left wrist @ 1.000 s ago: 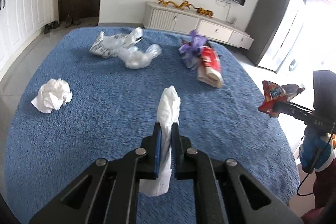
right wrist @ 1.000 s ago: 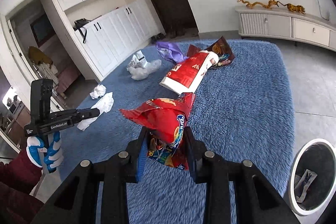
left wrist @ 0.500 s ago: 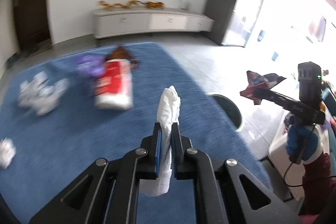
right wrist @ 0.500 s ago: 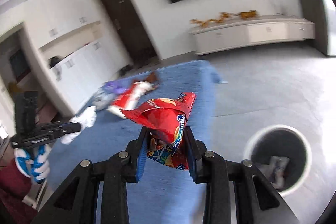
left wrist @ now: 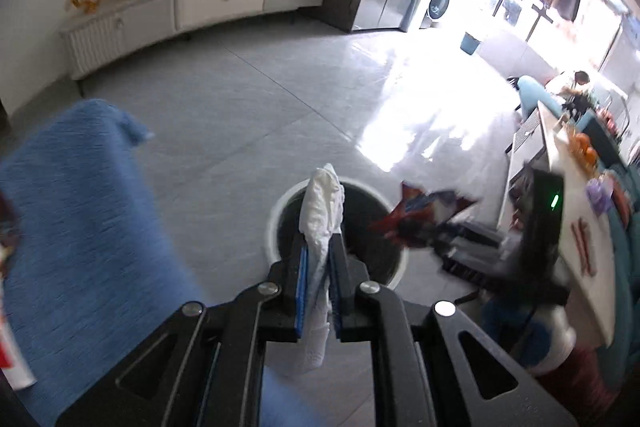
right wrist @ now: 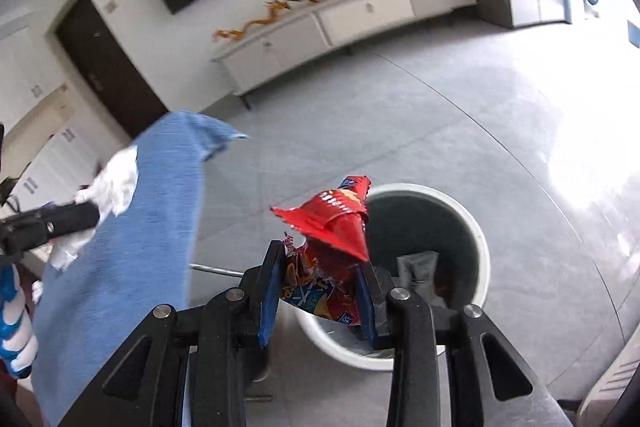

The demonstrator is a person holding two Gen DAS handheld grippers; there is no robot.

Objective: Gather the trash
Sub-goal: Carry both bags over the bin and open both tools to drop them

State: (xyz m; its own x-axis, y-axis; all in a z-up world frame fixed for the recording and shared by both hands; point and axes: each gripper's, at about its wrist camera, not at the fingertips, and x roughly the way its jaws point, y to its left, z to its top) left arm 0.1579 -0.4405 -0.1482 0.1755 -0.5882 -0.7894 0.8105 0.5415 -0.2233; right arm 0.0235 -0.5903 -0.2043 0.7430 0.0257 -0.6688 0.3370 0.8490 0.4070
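Red snack bag (right wrist: 332,227) in right hand-held gripper (right wrist: 320,291), above white-rimmed bin (right wrist: 476,227).

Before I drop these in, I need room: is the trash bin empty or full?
Neither: the trash bin holds some wrappers at the bottom, mostly open space above.

**Floor, rug and bin**

A grey tiled floor (right wrist: 420,115) carries everything here. A round white bin (right wrist: 478,247) with a dark inside stands on the tiles; some trash lies at its bottom. A blue rug (left wrist: 76,219) lies on the floor just left of the bin, its far corner ragged. A red and white packet (left wrist: 12,363) rests on the rug's left edge. A low white cabinet (right wrist: 360,15) stands beyond the bin, against the wall.
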